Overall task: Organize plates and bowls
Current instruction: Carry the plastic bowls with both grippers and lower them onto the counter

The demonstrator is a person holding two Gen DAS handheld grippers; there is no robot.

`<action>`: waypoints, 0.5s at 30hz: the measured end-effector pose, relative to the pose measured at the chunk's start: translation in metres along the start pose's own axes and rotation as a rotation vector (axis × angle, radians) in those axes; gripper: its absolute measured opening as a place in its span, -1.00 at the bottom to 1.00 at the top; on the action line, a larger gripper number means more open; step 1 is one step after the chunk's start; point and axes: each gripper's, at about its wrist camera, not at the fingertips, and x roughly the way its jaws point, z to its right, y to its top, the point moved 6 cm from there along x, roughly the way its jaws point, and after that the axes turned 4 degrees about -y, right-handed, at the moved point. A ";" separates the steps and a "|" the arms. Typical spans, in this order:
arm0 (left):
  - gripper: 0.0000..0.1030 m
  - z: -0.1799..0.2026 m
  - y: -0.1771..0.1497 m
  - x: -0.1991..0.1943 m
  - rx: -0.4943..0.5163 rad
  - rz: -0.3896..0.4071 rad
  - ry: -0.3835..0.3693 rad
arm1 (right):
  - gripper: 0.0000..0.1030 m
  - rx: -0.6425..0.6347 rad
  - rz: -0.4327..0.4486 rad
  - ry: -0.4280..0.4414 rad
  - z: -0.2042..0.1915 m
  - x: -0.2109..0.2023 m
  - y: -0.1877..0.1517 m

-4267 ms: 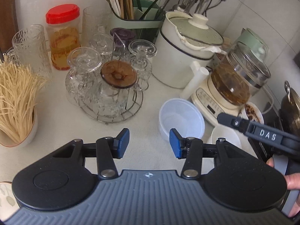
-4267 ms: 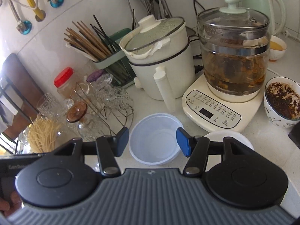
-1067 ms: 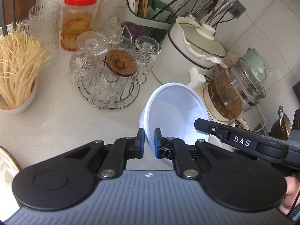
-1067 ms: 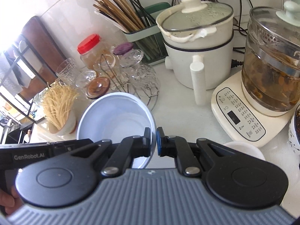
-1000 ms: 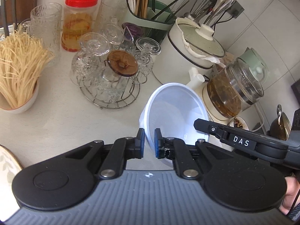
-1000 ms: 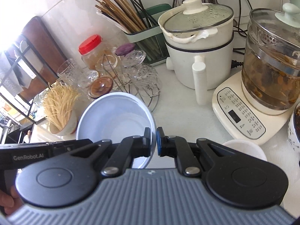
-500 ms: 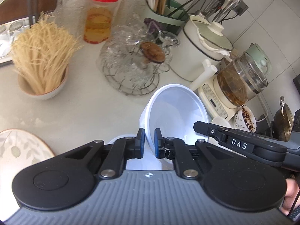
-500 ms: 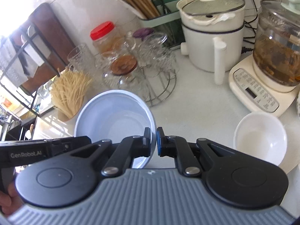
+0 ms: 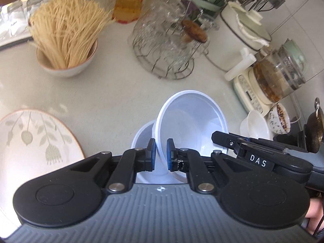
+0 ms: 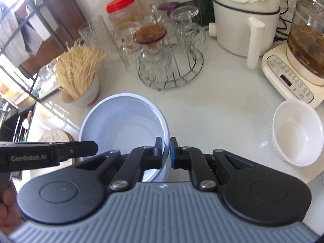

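Note:
Both grippers hold one white plastic bowl [image 9: 192, 121] by its rim, lifted off the counter. My left gripper [image 9: 161, 158] is shut on its near-left rim. My right gripper [image 10: 166, 152] is shut on its right rim, with the bowl [image 10: 121, 121] in front of it. A second white plastic bowl [image 9: 141, 133] sits on the counter directly beneath, partly hidden. A small white ceramic bowl [image 10: 297, 131] stands to the right. A leaf-patterned plate [image 9: 36, 145] lies at the left.
A bowl of dry noodles [image 9: 66, 32] stands at the back left. A wire rack of glass cups [image 10: 168, 60] is at the back middle. A white pot [image 10: 243, 16], a glass kettle on its base [image 10: 299, 60] and a patterned cup [image 9: 280, 118] are on the right.
Both grippers have carried the bowl toward the near left, away from the kettle. It now hangs over the second plastic bowl, and the leaf plate has come further into view.

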 end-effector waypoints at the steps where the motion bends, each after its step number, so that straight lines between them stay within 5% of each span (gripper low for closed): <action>1: -0.76 -0.003 -0.002 0.001 -0.007 -0.009 0.004 | -0.80 -0.001 -0.008 0.001 -0.001 0.002 -0.002; 15: -0.76 -0.018 -0.017 0.018 -0.027 -0.080 0.041 | -0.80 -0.082 -0.038 -0.036 -0.012 0.019 -0.015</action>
